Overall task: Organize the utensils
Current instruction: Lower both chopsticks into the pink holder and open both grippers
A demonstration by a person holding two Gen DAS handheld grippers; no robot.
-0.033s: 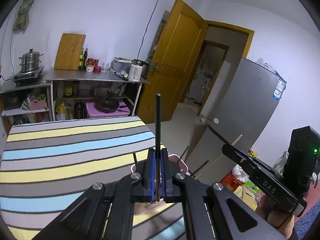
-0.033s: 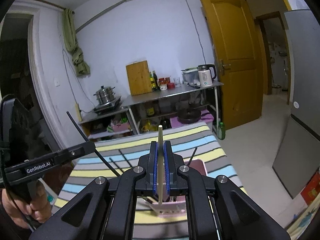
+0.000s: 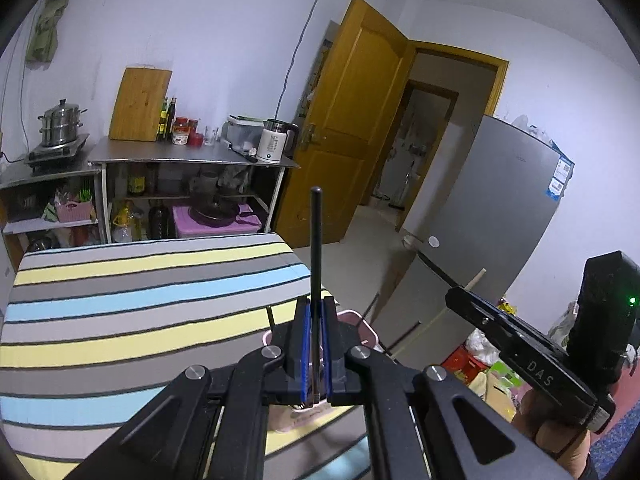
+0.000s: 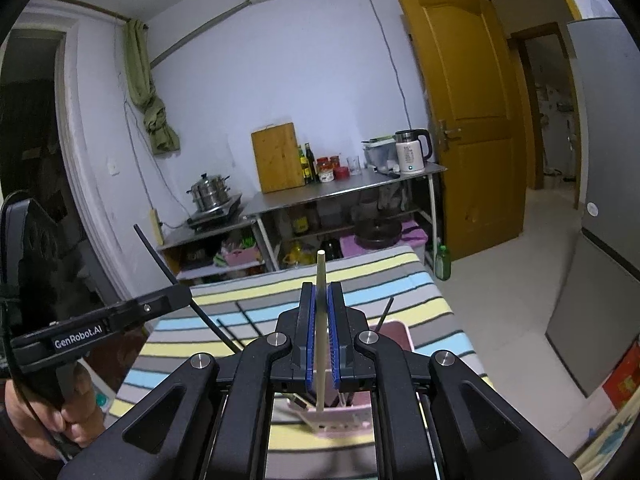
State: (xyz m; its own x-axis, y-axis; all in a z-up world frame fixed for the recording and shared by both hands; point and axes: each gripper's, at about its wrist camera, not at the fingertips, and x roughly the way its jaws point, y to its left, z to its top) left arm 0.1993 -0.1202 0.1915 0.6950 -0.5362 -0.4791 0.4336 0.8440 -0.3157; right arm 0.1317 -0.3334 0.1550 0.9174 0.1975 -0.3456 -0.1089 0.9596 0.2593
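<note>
My left gripper (image 3: 315, 344) is shut on a black chopstick (image 3: 316, 248) that stands upright over a pink utensil holder (image 3: 366, 326) at the near right corner of the striped table. My right gripper (image 4: 321, 336) is shut on a pale wooden chopstick (image 4: 320, 312), upright, its lower end in the pink holder (image 4: 394, 336). More black chopsticks (image 4: 385, 313) stick out of the holder. The left gripper also shows at the left of the right wrist view (image 4: 176, 294) with its black chopstick (image 4: 154, 254). The right gripper shows at the right of the left wrist view (image 3: 456, 300).
The table has a striped cloth (image 3: 140, 312). Loose black chopsticks (image 4: 244, 312) lie on it. Behind stand steel shelves (image 3: 192, 156) with a kettle, jars, cutting board and a steamer pot. A yellow door (image 3: 348, 128) and a grey fridge (image 3: 488, 232) are to the right.
</note>
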